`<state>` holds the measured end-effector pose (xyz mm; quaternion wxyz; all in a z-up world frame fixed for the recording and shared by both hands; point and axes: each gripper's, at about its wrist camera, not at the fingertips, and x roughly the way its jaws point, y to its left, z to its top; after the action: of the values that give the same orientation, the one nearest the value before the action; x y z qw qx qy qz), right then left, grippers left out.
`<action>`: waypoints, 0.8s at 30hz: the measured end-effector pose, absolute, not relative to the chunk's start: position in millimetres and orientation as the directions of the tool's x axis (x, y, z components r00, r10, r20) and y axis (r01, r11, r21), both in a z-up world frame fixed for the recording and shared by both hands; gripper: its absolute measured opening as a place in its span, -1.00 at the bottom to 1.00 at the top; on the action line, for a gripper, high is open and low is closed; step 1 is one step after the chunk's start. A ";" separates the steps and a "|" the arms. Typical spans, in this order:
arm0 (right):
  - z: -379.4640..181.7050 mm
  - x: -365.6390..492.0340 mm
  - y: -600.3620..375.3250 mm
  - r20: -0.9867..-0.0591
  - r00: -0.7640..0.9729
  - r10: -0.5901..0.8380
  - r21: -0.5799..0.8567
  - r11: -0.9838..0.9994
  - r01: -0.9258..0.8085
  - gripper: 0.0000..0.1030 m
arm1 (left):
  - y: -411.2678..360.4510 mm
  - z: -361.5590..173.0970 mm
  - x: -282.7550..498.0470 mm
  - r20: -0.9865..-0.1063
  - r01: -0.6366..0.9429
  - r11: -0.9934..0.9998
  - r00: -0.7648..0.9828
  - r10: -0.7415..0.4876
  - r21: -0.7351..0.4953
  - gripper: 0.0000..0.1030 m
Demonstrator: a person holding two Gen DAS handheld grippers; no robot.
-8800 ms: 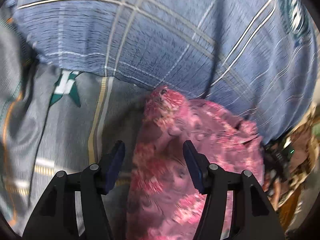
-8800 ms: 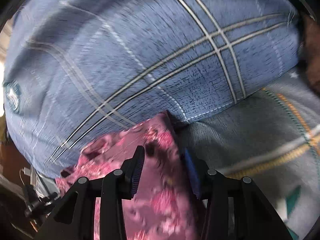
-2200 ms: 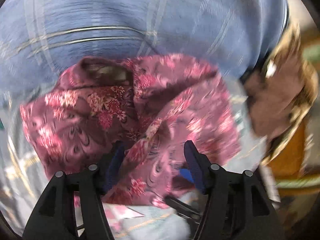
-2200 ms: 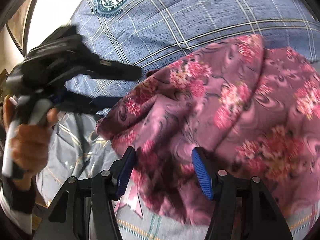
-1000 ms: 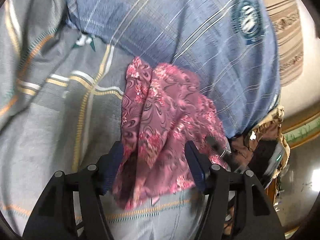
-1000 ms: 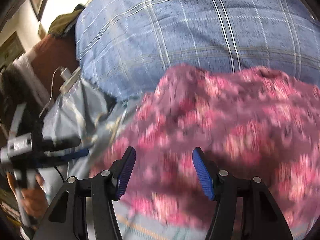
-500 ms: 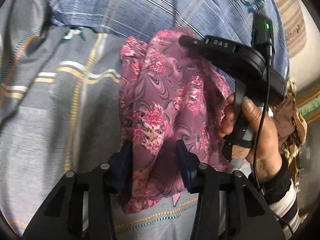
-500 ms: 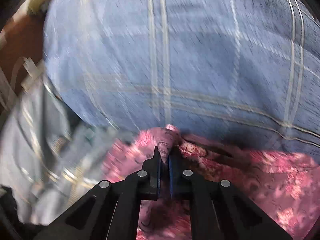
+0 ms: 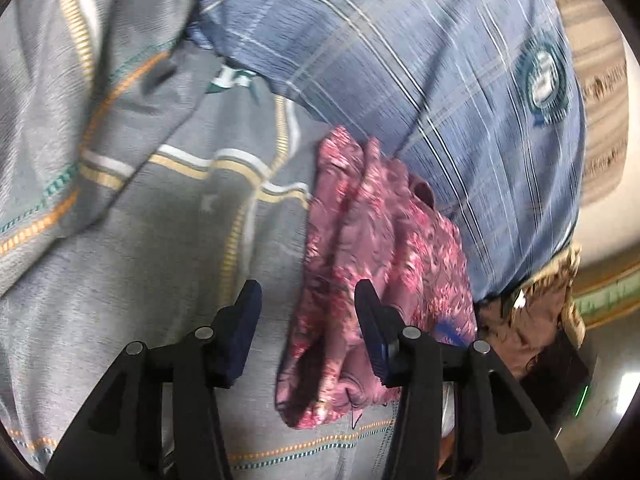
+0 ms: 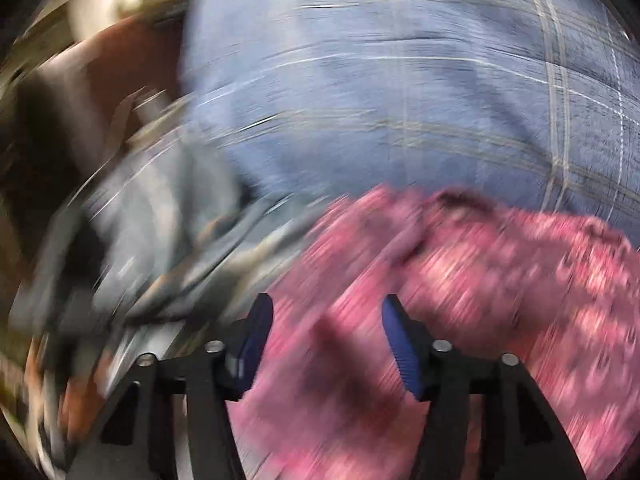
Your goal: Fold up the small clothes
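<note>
Grey striped bedsheet (image 9: pixel 160 240) bears pink floral garment (image 9: pixel 380 248) beyond spread left fingers (image 9: pixel 250 312).

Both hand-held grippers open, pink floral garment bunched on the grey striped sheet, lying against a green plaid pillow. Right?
Not quite: the pillow is blue plaid, as the left wrist view shows. Both hand-held grippers, left and right, are open; the pink floral garment is bunched on the grey striped sheet.

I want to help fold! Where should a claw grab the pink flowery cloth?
Probably the pink flowery cloth is best taken at its near rounded end, coming from the grey sheet side. That edge bunches up thick and lies free, while its far end tucks against the blue pillow.
</note>
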<state>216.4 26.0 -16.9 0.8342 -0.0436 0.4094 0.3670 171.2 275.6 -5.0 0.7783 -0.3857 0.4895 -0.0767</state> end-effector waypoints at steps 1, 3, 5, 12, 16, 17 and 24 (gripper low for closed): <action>-20.6 195.6 33.4 -0.724 0.395 0.566 0.179 0.707 -0.684 0.21 | 279.8 -7.1 168.1 -0.701 -0.267 0.683 0.509 -0.499 -0.680 -0.10; -29.4 159.6 57.2 -0.729 0.427 0.535 0.028 0.647 -0.762 0.21 | 282.2 -13.4 165.2 -0.700 -0.285 0.669 0.508 -0.501 -0.686 -0.10; -38.0 142.9 76.4 -0.743 0.455 0.491 -0.094 0.597 -0.797 0.24 | 286.7 -16.9 164.4 -0.700 -0.297 0.660 0.504 -0.506 -0.690 -0.10; -67.7 131.8 107.1 -0.734 0.575 0.362 -0.328 0.553 -0.766 0.24 | 294.7 -17.0 166.3 -0.677 -0.308 0.624 0.517 -0.524 -0.718 -0.02; -66.7 139.3 105.3 -0.715 0.593 0.369 -0.317 0.585 -0.746 -0.52 | 295.0 -16.9 166.4 -0.668 -0.299 0.618 0.514 -0.538 -0.727 0.03; -63.8 144.3 105.4 -0.719 0.590 0.367 -0.296 0.606 -0.738 -0.66 | 294.5 -16.7 165.6 -0.667 -0.298 0.618 0.515 -0.538 -0.728 0.09; -20.3 152.6 59.5 -0.642 0.583 0.498 -0.069 0.720 -0.691 -0.70 | 280.4 -19.4 175.7 -0.551 -0.254 0.497 0.515 -0.656 -0.830 0.29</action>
<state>152.6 59.5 -20.3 0.8756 -0.1578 0.3052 0.3394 175.7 280.4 -19.4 0.7250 -0.4817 0.4723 -0.1389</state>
